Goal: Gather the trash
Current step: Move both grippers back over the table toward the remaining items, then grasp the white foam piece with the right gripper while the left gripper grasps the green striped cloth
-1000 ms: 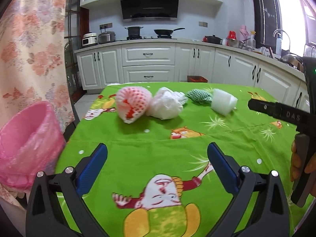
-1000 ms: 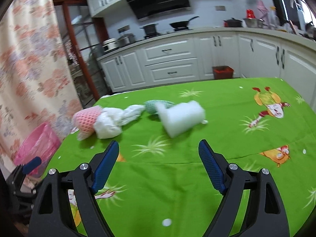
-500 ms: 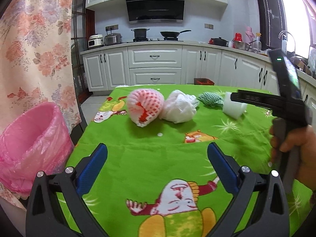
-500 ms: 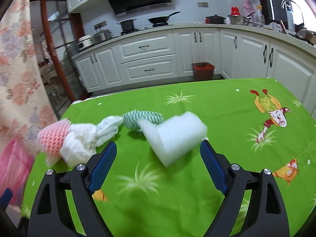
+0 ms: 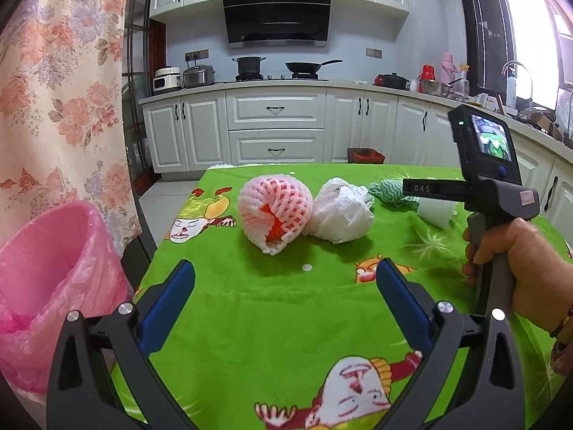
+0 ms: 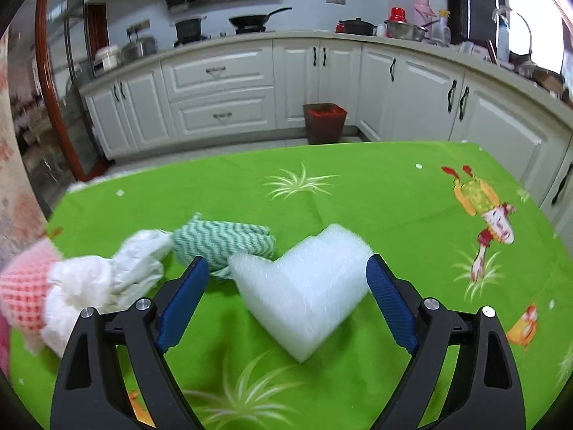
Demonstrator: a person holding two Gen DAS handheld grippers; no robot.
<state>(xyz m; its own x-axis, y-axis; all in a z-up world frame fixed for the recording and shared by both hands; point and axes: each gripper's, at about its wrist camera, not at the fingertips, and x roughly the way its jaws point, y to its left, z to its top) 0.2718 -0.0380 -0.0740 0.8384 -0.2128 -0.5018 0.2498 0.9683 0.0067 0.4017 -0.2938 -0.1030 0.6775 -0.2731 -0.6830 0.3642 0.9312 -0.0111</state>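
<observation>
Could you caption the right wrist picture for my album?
Open right claw straddling white foam wrap on a green tablecloth.

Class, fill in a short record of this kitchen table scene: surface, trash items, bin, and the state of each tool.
surface: green tablecloth
trash, left to right in the left view: foam net, white bag, green cloth, white foam
bin: pink-lined bin, off the table's left edge
left tool: open, empty
right tool: open, jaws just widened, astride the white foam, not gripping
</observation>
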